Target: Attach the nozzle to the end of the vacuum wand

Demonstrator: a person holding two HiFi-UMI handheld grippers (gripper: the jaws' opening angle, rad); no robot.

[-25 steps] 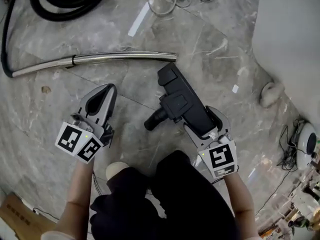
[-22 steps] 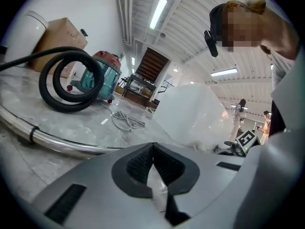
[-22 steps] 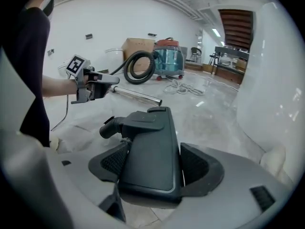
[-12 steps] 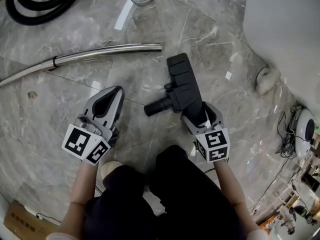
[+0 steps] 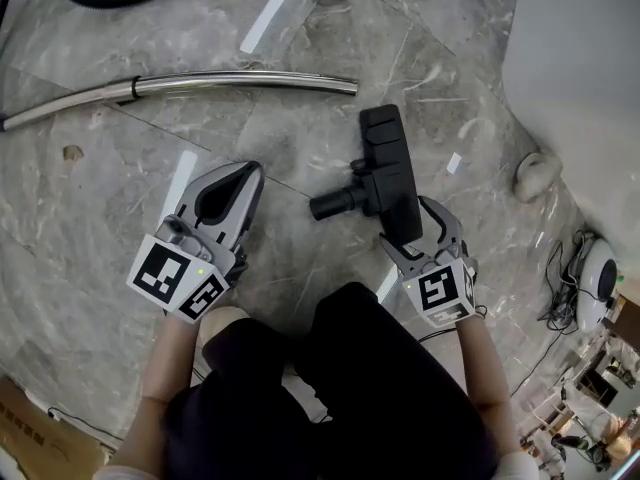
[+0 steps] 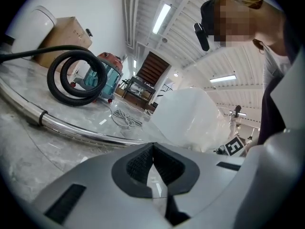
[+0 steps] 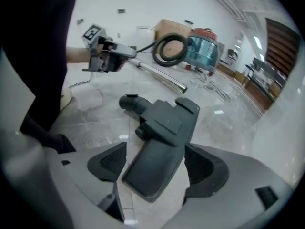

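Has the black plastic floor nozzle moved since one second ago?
Yes. Clamped in the right hand-held gripper, the black plastic floor nozzle has swung from slanted to nearly square to the curved chrome wand, which lies where it was.

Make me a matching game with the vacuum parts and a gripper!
1 nozzle
2 wand
3 left gripper
4 hose

A shut, empty
B coiled
C shiny silver
D gripped by the right gripper

Pairs: 1-D, 2-C, 3-A, 4-B.
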